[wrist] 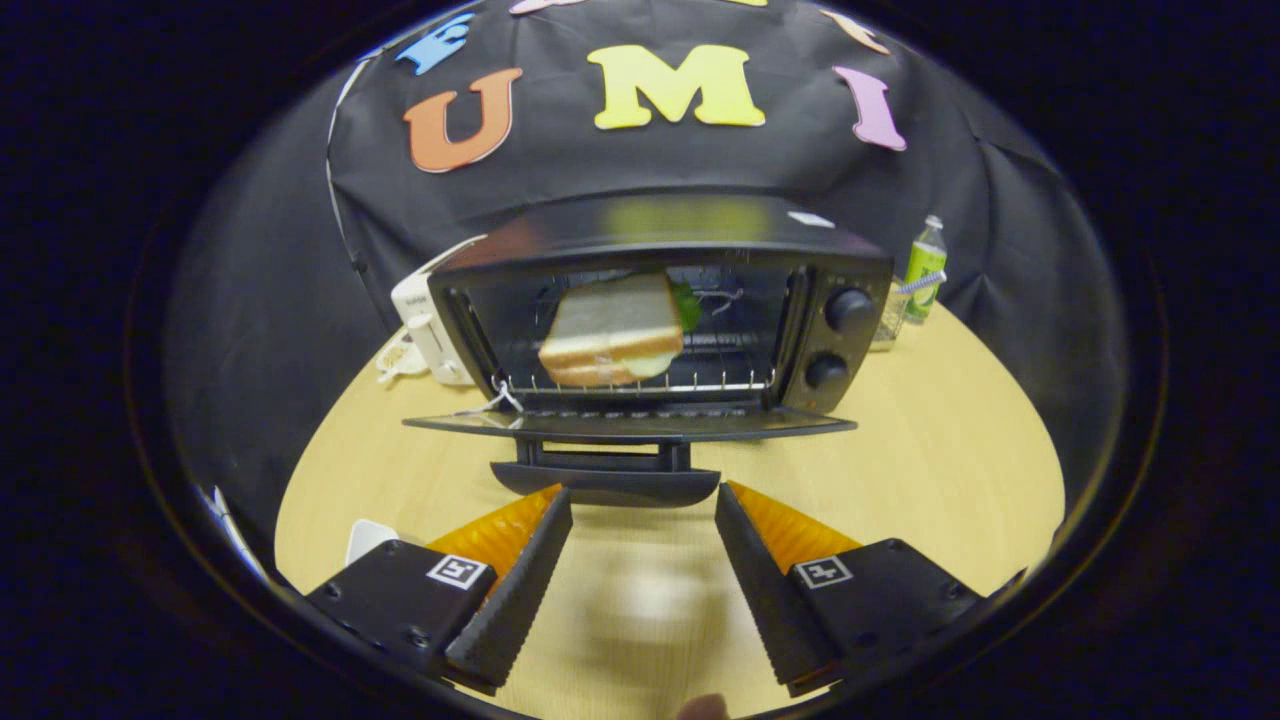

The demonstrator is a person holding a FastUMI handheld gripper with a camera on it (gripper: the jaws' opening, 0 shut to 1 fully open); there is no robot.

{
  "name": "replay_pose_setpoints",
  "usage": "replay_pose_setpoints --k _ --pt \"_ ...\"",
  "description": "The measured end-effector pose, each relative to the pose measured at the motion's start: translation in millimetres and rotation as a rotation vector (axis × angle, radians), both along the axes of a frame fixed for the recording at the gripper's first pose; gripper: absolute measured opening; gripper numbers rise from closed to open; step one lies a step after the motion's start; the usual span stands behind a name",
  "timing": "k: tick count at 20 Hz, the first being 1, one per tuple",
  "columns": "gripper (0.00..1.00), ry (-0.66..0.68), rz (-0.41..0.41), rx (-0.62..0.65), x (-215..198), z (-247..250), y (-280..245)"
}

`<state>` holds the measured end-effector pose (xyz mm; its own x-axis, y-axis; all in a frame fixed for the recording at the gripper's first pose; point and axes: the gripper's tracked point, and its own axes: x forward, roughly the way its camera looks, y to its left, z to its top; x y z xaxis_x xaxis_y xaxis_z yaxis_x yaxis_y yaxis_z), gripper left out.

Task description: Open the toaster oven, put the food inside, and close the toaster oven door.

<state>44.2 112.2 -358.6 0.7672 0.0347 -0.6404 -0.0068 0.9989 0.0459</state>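
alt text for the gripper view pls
A sandwich sits on the rack inside the toaster oven, whose door lies folded down open. The gripper is open and empty, just short of the door handle, above a wooden table.

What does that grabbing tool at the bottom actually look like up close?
The gripper has two long wedge-shaped jaws that taper toward their tips. Their facing inner edges are ridged like saw teeth, and the outer sides are ribbed. Each jaw grows out of a black blocky base held with small screws, and each base carries a square black-and-white marker on a white patch. The jaws stand open, just short of the oven door.
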Motion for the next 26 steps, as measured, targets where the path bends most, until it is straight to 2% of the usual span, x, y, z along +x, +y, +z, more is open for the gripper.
replay_pose_setpoints --k 6,11,13,19,26 --pt "0.96 -0.139 0.003 -0.007 25.8 81.0 -2.7" --pt "0.96 -0.268 -0.002 0.018 19.6 157.9 -1.8" --pt "0.96 -0.321 0.004 0.018 12.4 188.7 -2.7" --pt "1.00 -0.365 0.011 0.016 -13.0 210.6 -2.5" --pt "1.00 -0.540 -0.018 0.049 -69.7 305.0 -5.4"
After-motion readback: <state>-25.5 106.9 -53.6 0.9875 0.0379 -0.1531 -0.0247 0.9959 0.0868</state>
